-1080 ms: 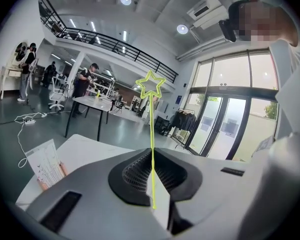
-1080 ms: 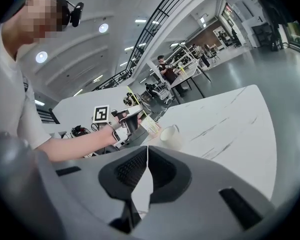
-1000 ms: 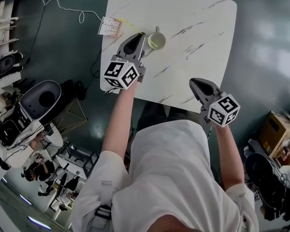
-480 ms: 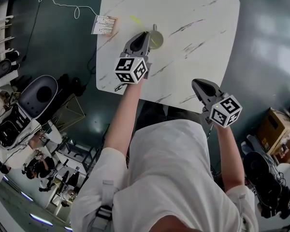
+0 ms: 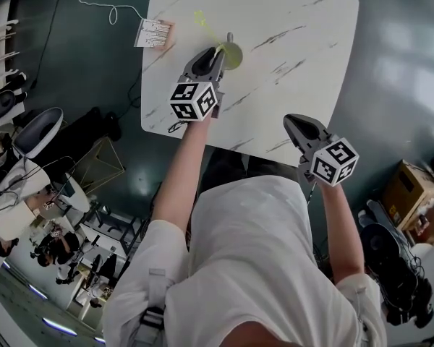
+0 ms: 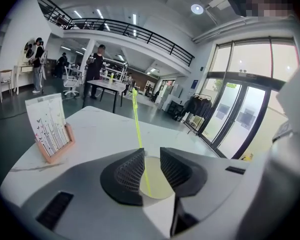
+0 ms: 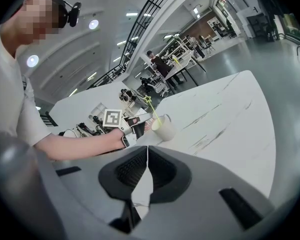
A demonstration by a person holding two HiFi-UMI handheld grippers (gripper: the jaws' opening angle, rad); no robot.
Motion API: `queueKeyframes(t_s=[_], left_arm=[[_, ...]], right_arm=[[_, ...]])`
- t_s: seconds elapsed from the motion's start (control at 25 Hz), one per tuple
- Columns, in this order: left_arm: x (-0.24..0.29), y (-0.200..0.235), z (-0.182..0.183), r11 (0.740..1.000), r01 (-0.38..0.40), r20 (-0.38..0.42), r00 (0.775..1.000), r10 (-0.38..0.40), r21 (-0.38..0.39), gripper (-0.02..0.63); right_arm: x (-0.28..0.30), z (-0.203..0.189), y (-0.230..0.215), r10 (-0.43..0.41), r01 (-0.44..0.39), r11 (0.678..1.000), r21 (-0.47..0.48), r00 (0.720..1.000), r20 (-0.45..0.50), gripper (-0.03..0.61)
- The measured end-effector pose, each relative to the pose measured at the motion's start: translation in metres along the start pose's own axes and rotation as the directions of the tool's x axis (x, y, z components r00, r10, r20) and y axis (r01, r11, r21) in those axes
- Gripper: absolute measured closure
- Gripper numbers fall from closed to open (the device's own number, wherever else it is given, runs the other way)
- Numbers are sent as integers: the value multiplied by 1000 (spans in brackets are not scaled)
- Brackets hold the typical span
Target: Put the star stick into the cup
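Observation:
A thin yellow-green star stick (image 5: 207, 29) stands slanted in a pale cup (image 5: 231, 55) on the white marbled table (image 5: 296, 63). My left gripper (image 5: 218, 53) hovers right at the cup's near side. In the left gripper view the stick (image 6: 136, 124) rises through the gap between the jaws, close to the left pad, with its lower end in the cup (image 6: 155, 184). The left gripper (image 6: 151, 156) is open. My right gripper (image 5: 293, 121) hangs over the table's near edge. The right gripper (image 7: 147, 151) is shut and empty. From the right gripper view, cup (image 7: 163, 129) and stick (image 7: 151, 106) are seen far off.
A small wooden card holder with a printed card (image 5: 153, 32) sits at the table's far left corner, also in the left gripper view (image 6: 50, 131). A white cable (image 5: 94, 7) lies on the dark floor beyond. A cardboard box (image 5: 412, 194) stands at the right.
The stick has risen from a low slant near the card holder to standing steeper in the cup. The left gripper came closer to the cup. The right gripper stayed put.

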State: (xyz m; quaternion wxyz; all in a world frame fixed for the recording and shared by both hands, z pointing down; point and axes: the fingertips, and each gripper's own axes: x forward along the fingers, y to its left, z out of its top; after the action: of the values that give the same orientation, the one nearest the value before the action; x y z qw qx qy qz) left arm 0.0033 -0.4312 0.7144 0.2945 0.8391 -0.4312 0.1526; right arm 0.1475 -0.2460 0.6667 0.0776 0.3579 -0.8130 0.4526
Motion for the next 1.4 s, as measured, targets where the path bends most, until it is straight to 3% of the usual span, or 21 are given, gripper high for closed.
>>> queueKeyframes(t_s=[0.32,0.68,0.96,1.2,1.4], left_arm=[[-25,-10,-1,1000,-3,5,1000,3,-1,511],[-90,-29,18,998,-11,63,998,7,67,568],[-174,-30,25,998,-33,129,991,25,55,581],[-263,-49,-3,999,-27,115,993,21,44,595],[-328,-71,-25,996,81,127,988,-86,45,600]], right_arm=[[3,-2,4,16,-16,1000,-19,1000,1,552],[-2,6,35,17,-15,996,-92,1000,20,552],[-14,-8,84,0,4,983,-184,1000,24,552],[-40,-12,120,-43,65,974,-215,994,104,552],[-57,-26,157,-72,110,961,-252,985,155,552]])
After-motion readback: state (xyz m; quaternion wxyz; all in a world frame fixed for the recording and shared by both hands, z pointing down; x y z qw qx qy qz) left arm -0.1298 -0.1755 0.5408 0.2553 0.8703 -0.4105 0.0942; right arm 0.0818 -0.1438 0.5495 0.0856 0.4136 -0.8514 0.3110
